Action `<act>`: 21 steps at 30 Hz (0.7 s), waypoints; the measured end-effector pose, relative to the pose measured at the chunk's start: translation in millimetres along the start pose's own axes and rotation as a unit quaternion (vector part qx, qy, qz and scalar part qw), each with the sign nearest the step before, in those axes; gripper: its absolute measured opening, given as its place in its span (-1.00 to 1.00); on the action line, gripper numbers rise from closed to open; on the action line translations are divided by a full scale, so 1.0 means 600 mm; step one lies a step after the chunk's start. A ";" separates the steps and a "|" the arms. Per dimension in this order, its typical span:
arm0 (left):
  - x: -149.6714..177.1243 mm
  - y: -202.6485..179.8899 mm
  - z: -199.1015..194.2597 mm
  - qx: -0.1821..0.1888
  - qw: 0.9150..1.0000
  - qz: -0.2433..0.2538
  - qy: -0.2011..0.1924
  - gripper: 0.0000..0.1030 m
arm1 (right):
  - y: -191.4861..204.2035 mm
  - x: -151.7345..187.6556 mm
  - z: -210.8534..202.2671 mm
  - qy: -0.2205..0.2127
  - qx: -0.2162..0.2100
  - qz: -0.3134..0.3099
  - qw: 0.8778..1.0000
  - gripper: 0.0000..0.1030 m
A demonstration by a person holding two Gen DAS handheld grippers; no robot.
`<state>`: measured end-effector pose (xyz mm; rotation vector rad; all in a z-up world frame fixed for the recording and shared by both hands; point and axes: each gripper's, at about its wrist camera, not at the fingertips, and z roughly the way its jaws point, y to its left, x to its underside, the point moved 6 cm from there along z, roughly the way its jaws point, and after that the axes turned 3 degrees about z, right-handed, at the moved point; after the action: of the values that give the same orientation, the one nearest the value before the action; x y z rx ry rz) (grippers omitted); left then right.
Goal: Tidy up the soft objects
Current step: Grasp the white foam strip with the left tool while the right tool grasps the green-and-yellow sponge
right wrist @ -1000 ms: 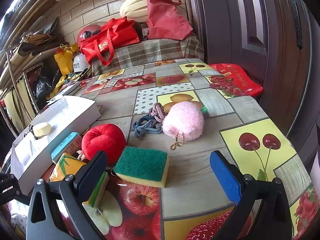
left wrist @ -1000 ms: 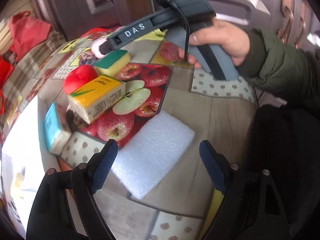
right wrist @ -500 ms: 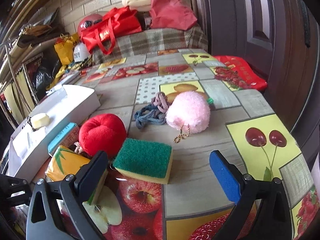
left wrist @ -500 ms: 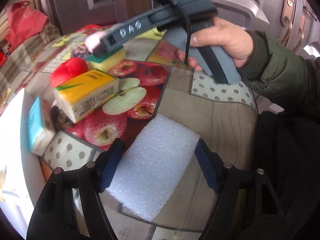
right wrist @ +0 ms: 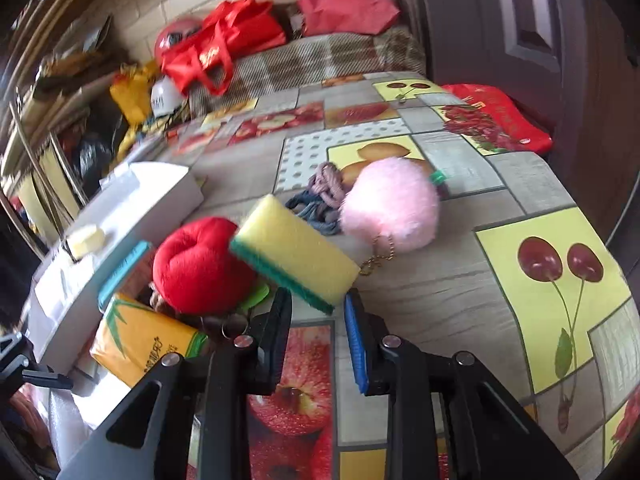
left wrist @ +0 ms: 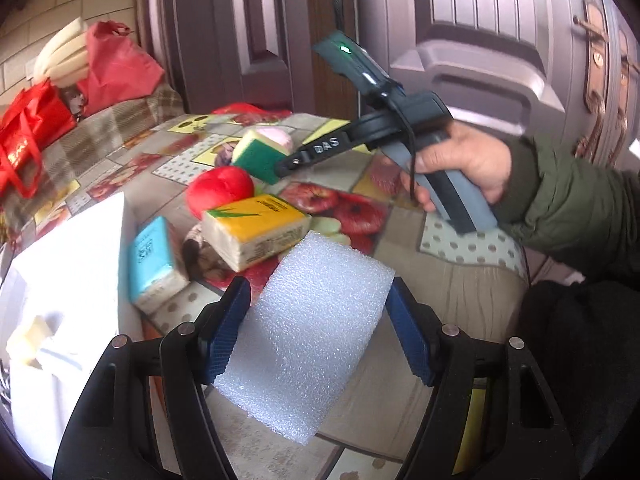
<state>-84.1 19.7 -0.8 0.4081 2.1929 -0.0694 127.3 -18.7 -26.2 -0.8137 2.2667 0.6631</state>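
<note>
Left tongs (left wrist: 320,320) clamped on the white foam block (left wrist: 308,336), jaws just closing, block tilted and raised off the surface (left wrist: 460,292). Right tongs (right wrist: 318,320) just snapped tight on the yellow-green sponge (right wrist: 294,250), held tilted above the surface beside the red plush apple (right wrist: 198,264). Pink pompom (right wrist: 390,210) lies just beyond.

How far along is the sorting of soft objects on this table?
Done: one small pale block already sits in the white box. In hand: the left gripper grips the white foam sheet; the right gripper has pinched the sponge. Left: red plush apple, pink pompom, tissue packs.
</note>
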 end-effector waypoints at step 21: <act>0.000 0.035 -0.026 -0.005 0.998 -0.046 -0.036 0.36 | 0.051 -0.052 0.029 -0.039 0.053 -0.129 0.989 0.13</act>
<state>-89.3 42.4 10.6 0.2938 2.1394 -0.1207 131.8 24.8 -8.5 -0.9887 2.0613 0.4425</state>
